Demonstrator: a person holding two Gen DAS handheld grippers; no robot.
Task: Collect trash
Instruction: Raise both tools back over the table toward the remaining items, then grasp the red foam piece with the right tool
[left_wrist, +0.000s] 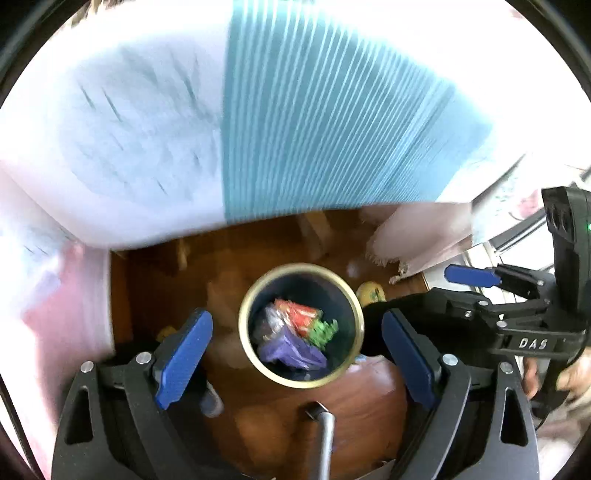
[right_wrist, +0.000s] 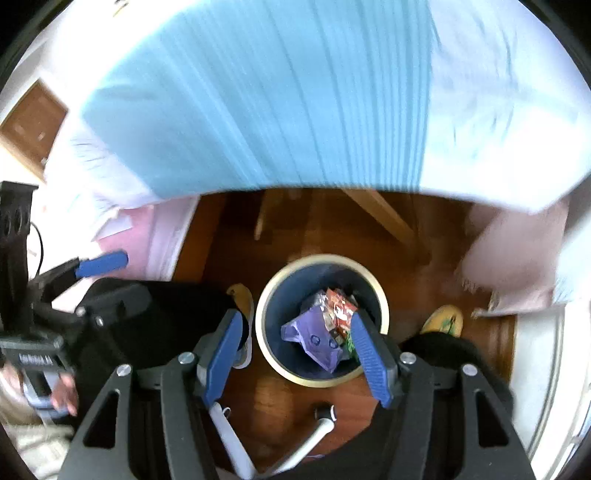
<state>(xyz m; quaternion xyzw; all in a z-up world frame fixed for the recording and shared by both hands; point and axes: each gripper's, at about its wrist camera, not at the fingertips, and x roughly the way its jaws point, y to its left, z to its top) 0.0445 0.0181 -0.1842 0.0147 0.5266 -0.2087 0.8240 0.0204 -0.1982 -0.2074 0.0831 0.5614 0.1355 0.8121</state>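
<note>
Left wrist view: your left gripper (left_wrist: 297, 354) hangs released and empty above the round bin (left_wrist: 301, 325), which holds the wrappers (left_wrist: 295, 332). Your right gripper (right_wrist: 295, 354) gapes empty too, likely because the trash is dropped. Beyond, a striped tablecloth (left_wrist: 314, 122) overhangs.

Wrappers (left_wrist: 295, 332) lie in the bin (left_wrist: 255, 299) on the floor (left_wrist: 155, 288), below a bed's edge (left_wrist: 295, 129).

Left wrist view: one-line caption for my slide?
Open left gripper above a bin holding colourful wrappers on a wood floor.
</note>
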